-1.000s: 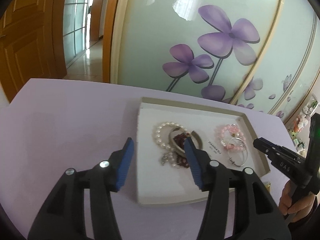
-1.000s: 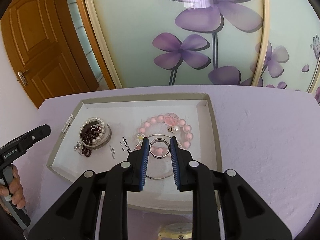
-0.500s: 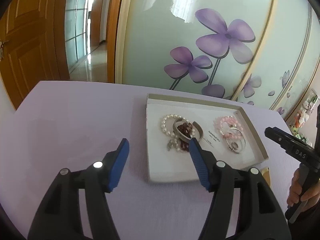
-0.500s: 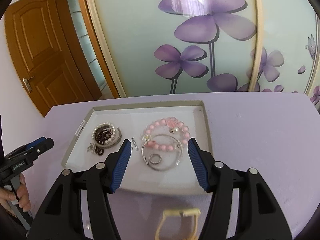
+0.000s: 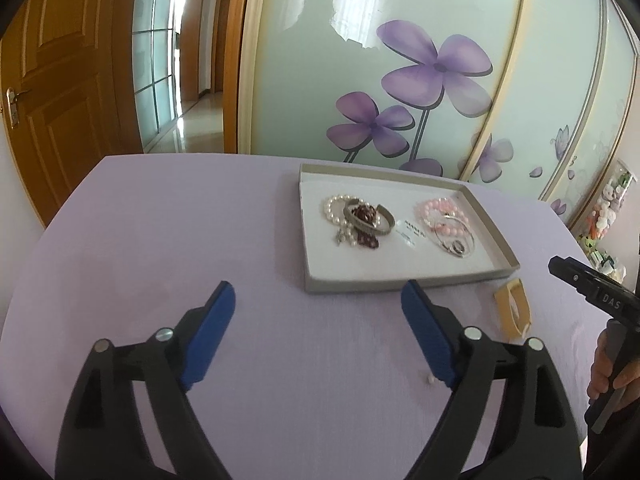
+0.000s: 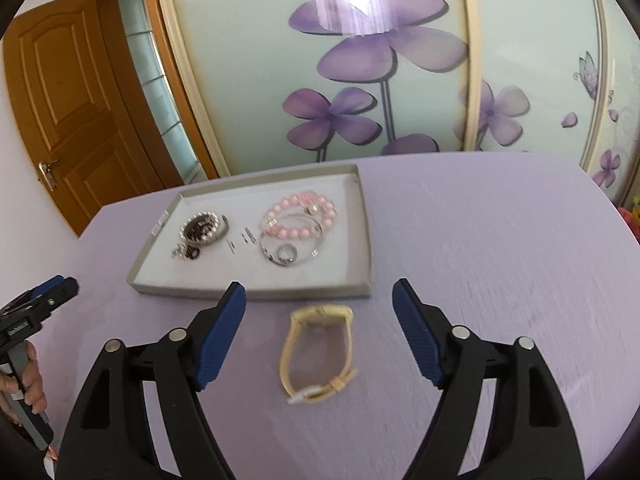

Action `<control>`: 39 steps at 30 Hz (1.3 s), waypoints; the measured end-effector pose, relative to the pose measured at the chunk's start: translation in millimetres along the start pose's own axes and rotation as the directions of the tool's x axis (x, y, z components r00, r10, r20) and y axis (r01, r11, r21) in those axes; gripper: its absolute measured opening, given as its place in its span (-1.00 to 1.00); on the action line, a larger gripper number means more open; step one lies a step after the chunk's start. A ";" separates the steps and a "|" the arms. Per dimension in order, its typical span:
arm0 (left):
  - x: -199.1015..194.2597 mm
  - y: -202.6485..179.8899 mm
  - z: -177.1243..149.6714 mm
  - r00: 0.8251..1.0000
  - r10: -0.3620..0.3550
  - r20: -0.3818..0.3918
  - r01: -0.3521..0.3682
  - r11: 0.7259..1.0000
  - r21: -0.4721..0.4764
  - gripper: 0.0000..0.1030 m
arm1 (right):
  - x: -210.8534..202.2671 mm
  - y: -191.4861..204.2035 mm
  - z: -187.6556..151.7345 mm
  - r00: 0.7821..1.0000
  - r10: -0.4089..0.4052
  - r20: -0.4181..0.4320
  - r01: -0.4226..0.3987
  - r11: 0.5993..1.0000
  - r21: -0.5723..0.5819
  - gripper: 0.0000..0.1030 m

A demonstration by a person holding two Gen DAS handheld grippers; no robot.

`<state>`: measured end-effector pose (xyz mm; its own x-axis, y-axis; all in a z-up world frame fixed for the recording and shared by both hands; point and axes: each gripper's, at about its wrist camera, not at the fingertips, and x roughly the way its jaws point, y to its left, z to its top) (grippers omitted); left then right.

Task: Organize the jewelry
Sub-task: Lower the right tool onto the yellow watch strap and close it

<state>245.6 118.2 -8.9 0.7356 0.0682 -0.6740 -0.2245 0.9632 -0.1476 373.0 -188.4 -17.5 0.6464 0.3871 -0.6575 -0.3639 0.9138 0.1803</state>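
**Inspector A:** State of the claws at inspection?

**Inspector B:** The left claw point(image 5: 318, 300) stood wide, jaws opening, nothing between them but bare purple counter point(image 5: 160, 240). The right claw point(image 6: 319, 300) was likewise spread and opening, empty, with the yellow watch point(image 6: 320, 354) lying on the counter below the gap, untouched by either pad.

**Inspector A:** Location of the jewelry?

**Inspector B:** Most of it sat in the shallow grey tray point(image 6: 256, 292) toward the counter's far edge. The pearl bracelet point(image 5: 334, 210), the silver cuff point(image 5: 370, 218) and a dark red beaded piece point(image 5: 366, 236) were heaped together at the tray's left end. The pink bead bracelet point(image 6: 300, 216), a thin silver bangle point(image 6: 316, 248) and a small ring point(image 6: 287, 254) overlapped at its right end. The watch lay outside, just beside the tray's near wall. A tiny pale bead-like speck point(image 5: 430, 380) lay loose on the counter near the left claw's right finger; I could not identify it.

**Inspector A:** Risks from here?

**Inspector B:** In my judgement, three. The watch strap stood looped on edge; a grip across the loop could flatten it or flip the watch away. The tray looked light, so a claw catching its near wall could shove it and scatter the heaps. The overlapping pieces could snag, so lifting one could drag its neighbours. The loose speck could also be swept off the counter.
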 end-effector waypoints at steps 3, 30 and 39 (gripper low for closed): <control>-7.5 0.0 -6.2 1.000 0.003 0.004 -0.003 1.000 -0.001 0.72 | -1.9 -0.3 -7.3 1.000 -0.002 -0.011 0.002 1.000 0.004 0.51; -3.5 8.7 -33.9 0.998 0.029 -0.053 -0.030 0.999 -0.013 0.73 | 42.4 20.6 -39.7 0.982 -0.102 -0.160 0.092 0.993 -0.069 0.61; 1.5 8.2 -37.1 0.997 0.025 -0.066 -0.025 1.000 -0.006 0.73 | 56.6 15.9 -38.0 0.972 -0.144 -0.187 0.134 0.989 -0.066 0.61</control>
<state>221.2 116.6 -38.0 0.6856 0.0748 -0.7241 -0.2468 0.9597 -0.1345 378.4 -156.6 -79.6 0.5553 0.2221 -0.8014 -0.3175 0.9473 0.0425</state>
